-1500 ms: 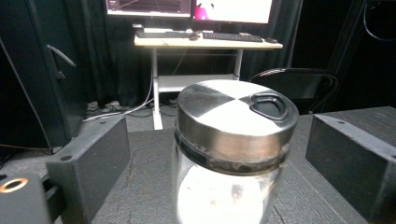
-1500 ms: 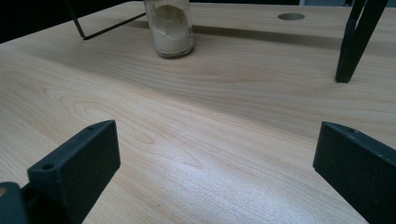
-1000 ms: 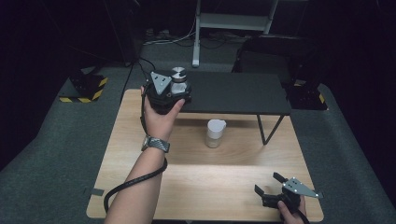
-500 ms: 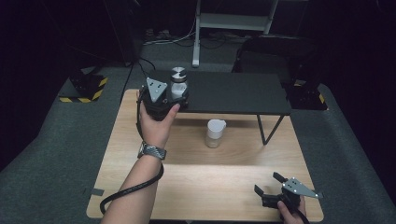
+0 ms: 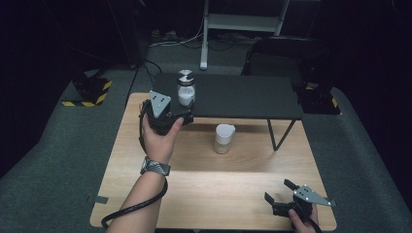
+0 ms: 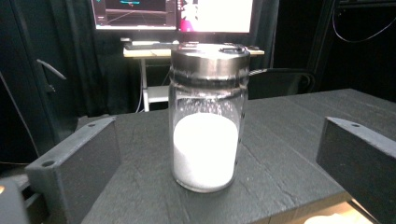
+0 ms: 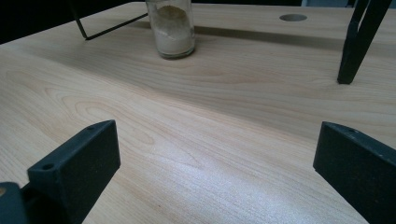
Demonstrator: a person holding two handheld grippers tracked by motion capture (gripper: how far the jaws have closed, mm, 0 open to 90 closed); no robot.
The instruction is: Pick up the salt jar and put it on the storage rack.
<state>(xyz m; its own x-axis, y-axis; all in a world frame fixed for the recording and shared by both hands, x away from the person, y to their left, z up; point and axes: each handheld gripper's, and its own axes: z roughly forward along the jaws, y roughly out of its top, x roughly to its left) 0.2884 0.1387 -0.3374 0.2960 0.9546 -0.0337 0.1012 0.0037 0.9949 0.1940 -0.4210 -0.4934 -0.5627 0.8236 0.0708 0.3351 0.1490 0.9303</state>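
Left gripper [image 5: 182,114] sits at about 10 o'clock on the wooden table [image 5: 204,194], at the front left corner of the black shelf [image 5: 243,97]. Jaws spread wide, released, nothing between the pads touching. In the left gripper view the glass jar [image 6: 208,126] stands upright on the black shelf, centred between the two jaws but clear of both, a gap each side. Jar has a metal lid [image 6: 209,59] and is roughly half full of white powder. In the high view the same jar [image 5: 186,88] is on the shelf's left end, just past the gripper, around 11 o'clock.

Right gripper [image 5: 278,195] rests low at 5 o'clock near the table's front edge, jaws open, empty, bare wood between them in the right gripper view.

A second jar [image 5: 223,138] with pale contents stands on the table under the shelf's front edge, near centre, well apart from both grippers. It shows at 12 o'clock in the right gripper view, next to a shelf leg [image 7: 359,42].
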